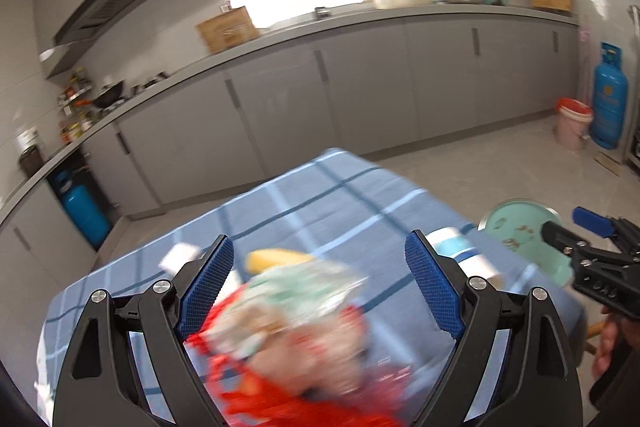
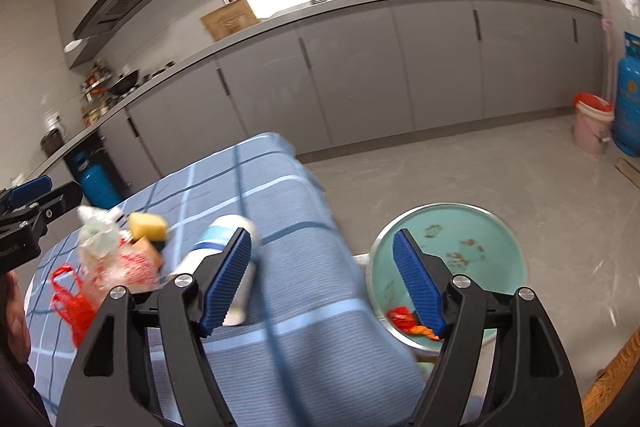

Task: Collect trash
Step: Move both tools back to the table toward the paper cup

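Left wrist view: the left gripper, black-framed with blue ribbed pads, stands wide apart with nothing pressed between its pads. Below it, on the blue checked tablecloth, lies a blurred heap of trash: a crumpled clear plastic wrapper over a red plastic bag, with a yellow sponge just behind. A white cylindrical bottle with a blue band lies beside the right pad. At the right edge the right gripper enters the view, over the round pale-green bin.

Right wrist view: the right gripper is likewise spread wide and empty. This view alone shows the inside of the pale-green bin, which stands on the floor off the table's edge and holds a red-orange scrap. The bottle lies behind the left pad; the sponge, wrapper and red bag sit further left, near the left gripper at the frame edge.
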### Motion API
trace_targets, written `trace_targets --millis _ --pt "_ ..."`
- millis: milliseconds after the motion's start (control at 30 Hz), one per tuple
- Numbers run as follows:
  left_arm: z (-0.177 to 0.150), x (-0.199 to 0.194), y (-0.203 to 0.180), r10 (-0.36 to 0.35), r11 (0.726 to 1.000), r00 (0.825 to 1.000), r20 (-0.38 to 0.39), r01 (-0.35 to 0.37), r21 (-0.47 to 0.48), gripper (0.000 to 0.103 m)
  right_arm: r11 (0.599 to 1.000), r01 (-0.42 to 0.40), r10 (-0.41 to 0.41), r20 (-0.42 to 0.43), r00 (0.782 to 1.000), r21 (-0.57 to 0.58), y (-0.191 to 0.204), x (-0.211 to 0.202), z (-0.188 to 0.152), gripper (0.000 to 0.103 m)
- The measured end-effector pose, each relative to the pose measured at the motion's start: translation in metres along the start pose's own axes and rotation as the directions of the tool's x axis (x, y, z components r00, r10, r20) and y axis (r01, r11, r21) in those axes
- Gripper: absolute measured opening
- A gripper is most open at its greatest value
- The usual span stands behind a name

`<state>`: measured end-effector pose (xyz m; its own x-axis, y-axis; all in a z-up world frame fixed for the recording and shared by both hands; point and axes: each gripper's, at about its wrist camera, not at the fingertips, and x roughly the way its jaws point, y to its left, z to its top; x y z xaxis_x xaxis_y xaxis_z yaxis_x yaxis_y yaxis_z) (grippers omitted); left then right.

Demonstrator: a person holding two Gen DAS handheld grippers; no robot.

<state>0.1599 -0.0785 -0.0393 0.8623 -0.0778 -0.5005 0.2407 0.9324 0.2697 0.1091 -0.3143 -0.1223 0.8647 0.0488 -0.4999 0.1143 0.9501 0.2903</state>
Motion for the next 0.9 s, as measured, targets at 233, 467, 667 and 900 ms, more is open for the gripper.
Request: trace_targets --millis 233,467,667,900 --pt "-0.036 -0.012 0.065 0.105 0.992 0.994 -0.040 -0.107 -0.066 0.086 0.996 -0.047 0.044 -0.043 0.998 -0.082 0.052 0.004 -0.017 0.075" --pt "-0.079 -0.008 0.112 0.148 0.976 0.979 -0.137 -0.167 -0.142 0.086 0.992 -0.025 0.020 -0.036 0.999 -0.126 0.084 0.009 -0.024 0.095" --pt "-0.085 -0.005 0.124 0.144 0.969 0.978 -0.150 -0.170 -0.178 0.086 0.987 0.019 -0.028 -0.052 0.998 -0.160 0.100 0.025 -0.022 0.098" --pt "-0.094 0.002 0.126 0.126 0.965 0.978 -0.168 -0.160 -0.206 0.086 0.987 0.046 -0.063 -0.108 0.992 -0.153 0.101 0.049 -0.031 0.098"
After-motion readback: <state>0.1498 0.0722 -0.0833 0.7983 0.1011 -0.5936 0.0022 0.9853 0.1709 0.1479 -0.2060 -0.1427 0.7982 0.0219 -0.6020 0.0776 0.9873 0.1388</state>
